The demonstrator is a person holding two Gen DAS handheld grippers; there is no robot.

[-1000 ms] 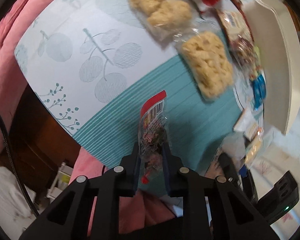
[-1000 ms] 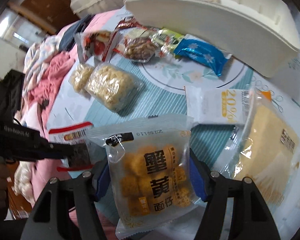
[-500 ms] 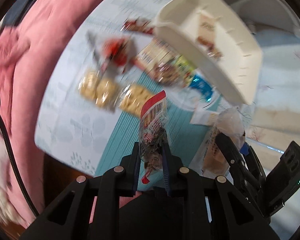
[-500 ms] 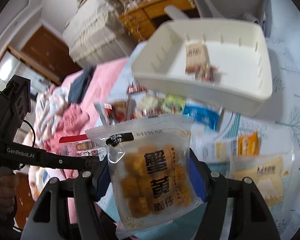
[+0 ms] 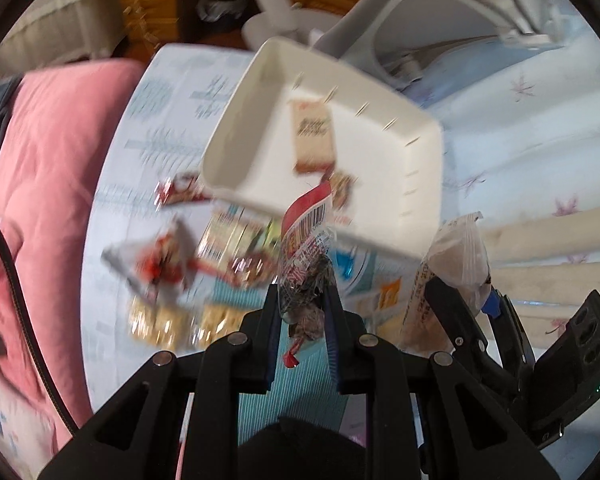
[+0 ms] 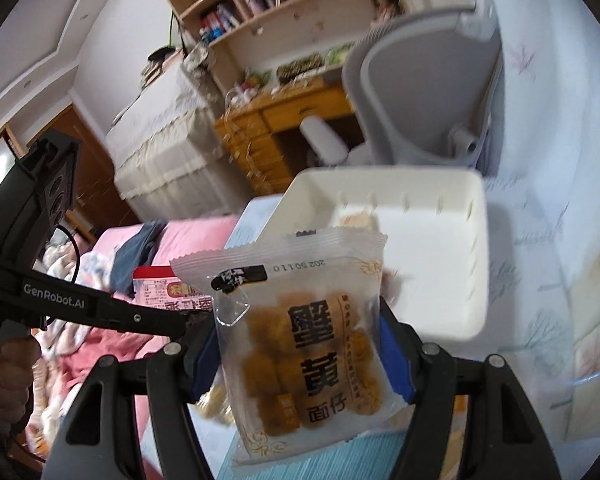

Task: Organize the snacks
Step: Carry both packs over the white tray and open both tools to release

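Observation:
My left gripper (image 5: 302, 300) is shut on a small red-topped snack packet (image 5: 306, 248), held above the table in front of the white bin (image 5: 388, 184). My right gripper (image 6: 300, 340) is shut on a clear bag of golden fried snacks (image 6: 300, 344), also raised before the white bin (image 6: 420, 256). The bin holds a tan packet (image 5: 314, 138) and a smaller one beside it. In the left wrist view the right gripper (image 5: 460, 308) with its bag is at lower right. In the right wrist view the left gripper (image 6: 188, 322) and its packet (image 6: 168, 288) are at left.
Several snack packets (image 5: 168, 264) lie blurred on the patterned tablecloth (image 5: 148, 128) left of and below the bin. A pink blanket (image 5: 48, 160) lies left of the table. A grey office chair (image 6: 432, 88), a wooden desk (image 6: 284, 124) and bookshelves stand behind.
Both grippers have lifted and tilted up with their packets. The white bin has come from the far edge into the middle of both views; the table snacks have dropped lower.

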